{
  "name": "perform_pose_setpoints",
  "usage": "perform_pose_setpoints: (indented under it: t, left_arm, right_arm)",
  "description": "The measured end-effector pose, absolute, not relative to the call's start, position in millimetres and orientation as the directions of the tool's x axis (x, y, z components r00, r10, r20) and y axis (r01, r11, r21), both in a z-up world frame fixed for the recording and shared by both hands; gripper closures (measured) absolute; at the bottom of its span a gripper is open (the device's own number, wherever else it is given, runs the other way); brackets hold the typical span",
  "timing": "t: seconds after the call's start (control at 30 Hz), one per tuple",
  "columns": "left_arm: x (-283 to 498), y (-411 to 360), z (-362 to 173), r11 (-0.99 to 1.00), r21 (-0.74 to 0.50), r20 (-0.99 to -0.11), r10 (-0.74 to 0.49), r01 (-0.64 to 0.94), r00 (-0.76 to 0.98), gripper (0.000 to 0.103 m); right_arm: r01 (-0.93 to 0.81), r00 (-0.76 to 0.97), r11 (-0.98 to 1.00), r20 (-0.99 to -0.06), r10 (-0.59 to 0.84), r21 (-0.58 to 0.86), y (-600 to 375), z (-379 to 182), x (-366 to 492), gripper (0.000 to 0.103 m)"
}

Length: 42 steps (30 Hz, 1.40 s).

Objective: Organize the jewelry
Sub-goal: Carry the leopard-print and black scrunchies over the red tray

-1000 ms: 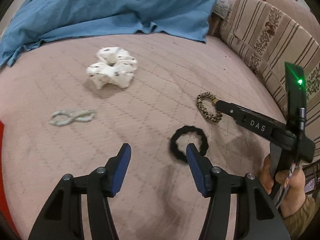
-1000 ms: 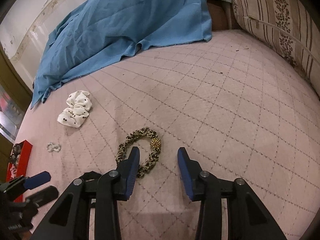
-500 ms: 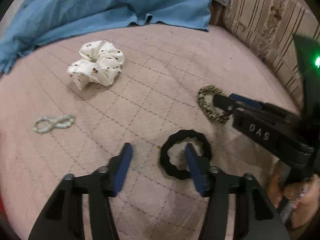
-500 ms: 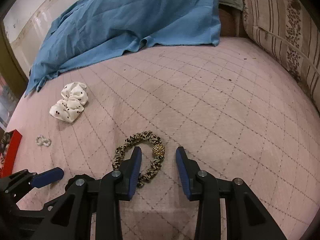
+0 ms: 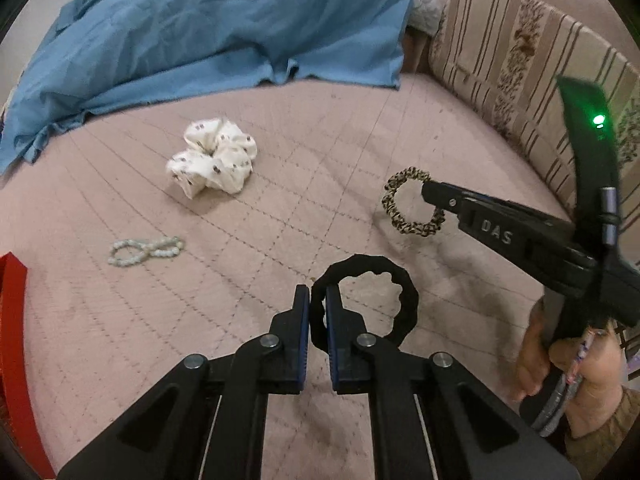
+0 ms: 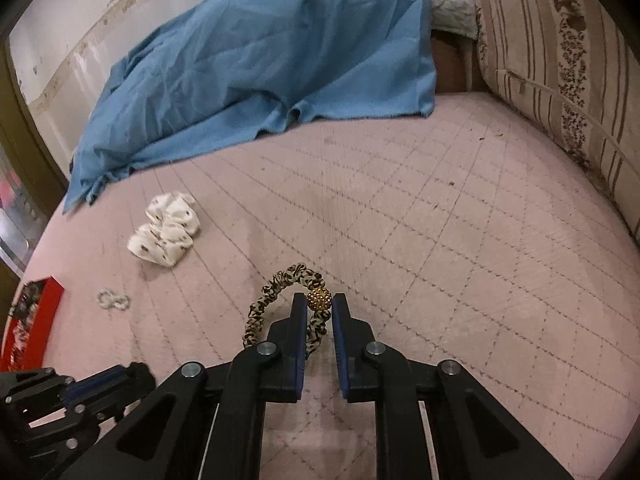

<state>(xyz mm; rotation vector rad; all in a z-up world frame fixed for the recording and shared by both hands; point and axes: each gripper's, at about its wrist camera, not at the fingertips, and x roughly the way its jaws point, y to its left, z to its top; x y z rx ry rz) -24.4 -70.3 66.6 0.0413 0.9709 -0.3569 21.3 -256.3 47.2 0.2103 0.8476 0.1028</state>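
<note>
left tongs point(image 5: 318, 300): just closing, pinched on black scrunchie point(image 5: 366, 300), lower centre | right tongs point(image 6: 319, 310): just closing, clamped on leopard scrunchie point(image 6: 286, 304) at gold bead point(image 6: 319, 300) | both soft, light, probably lifted off bed point(image 6: 440, 220) | grip on band, not slick bead

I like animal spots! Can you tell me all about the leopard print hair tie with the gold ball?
The leopard print hair tie is a soft fabric loop, ruched, in tan and black spots, with one sparkly gold bead. It sits on the pink quilted bed cover. The right gripper has just closed its jaws on it at the bead, which sits between the blue pads.
</note>
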Motion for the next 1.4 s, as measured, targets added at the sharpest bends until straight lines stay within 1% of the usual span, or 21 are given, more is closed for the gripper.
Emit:
perform_pose_setpoints:
  t: [0.17,0.43,0.8,1.03,1.2,1.4]
  left_arm:
    - [-43,-57,87,0.937,-0.152,-0.785,-0.308,0.314,0.537,0.095]
    - [-60,-31,102,0.944,-0.172,-0.765,-0.308,0.281,0.566,0.095]
    - [-78,33,114,0.970,-0.177,-0.740,-0.243,0.167,0.627,0.095]
    - [-88,77,121,0.977,-0.182,-0.716,-0.209,0.111,0.666,0.095]
    - [-91,114,128,0.976,-0.203,-0.699,-0.197,0.074,0.687,0.095]
    - [-89,155,142,0.982,-0.186,-0.672,-0.157,0.041,0.724,0.095]
  right_arm:
    - [-0.014,0.671,0.962,-0.711,0.211,0.272,-255,59,12,0.090]
    - [-0.050,0.675,0.971,-0.709,0.205,0.233,-233,68,-2,0.090]
    - [-0.060,0.670,0.978,-0.718,0.190,0.202,-209,69,-17,0.090]
    - [-0.070,0.666,0.987,-0.730,0.153,0.142,-182,65,-31,0.090]
    - [-0.051,0.655,0.987,-0.741,0.147,0.150,-169,60,-50,0.090]
    - [-0.043,0.640,0.988,-0.755,0.143,0.151,-153,58,-72,0.090]
